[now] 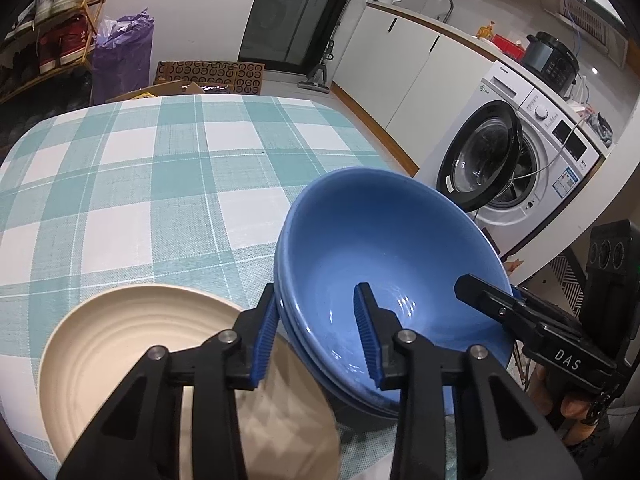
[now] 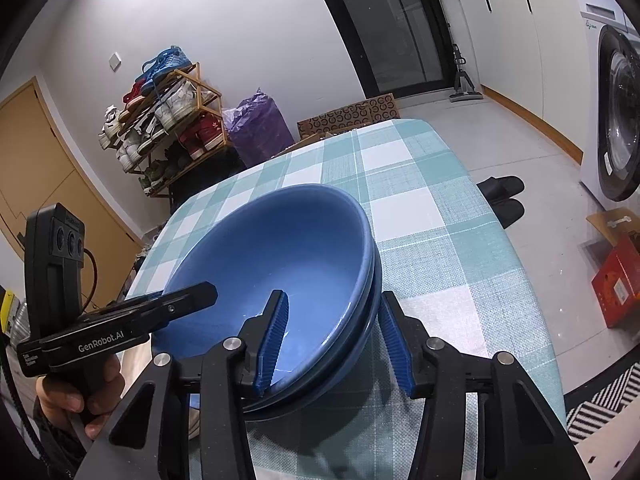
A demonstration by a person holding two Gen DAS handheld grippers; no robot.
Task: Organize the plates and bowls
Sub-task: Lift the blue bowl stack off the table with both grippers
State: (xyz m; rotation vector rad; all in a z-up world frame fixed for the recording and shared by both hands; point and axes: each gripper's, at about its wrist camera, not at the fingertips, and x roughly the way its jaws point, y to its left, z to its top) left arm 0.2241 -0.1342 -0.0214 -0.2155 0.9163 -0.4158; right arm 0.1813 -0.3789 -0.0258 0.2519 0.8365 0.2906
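Two blue bowls [image 1: 400, 248] sit nested on the checked tablecloth [image 1: 160, 180]. My left gripper [image 1: 315, 292] straddles their left rim, with one blue pad against the outer wall and the other inside the bowl, off the inner wall. My right gripper [image 2: 333, 295] straddles the right rim of the same bowls [image 2: 280, 248], one pad inside and one just outside, with no clamp visible. Each gripper's black housing shows in the other's view, reaching over the far rim. A cream ribbed plate [image 1: 120, 352] lies on the cloth just left of the bowls.
The table's right edge [image 2: 500, 240] drops to a floor with black slippers [image 2: 504, 196] and a red box [image 2: 620, 284]. A washing machine [image 1: 520, 168] stands with its door open. A shoe rack [image 2: 164, 120] and purple bag [image 2: 260, 124] sit beyond the far end.
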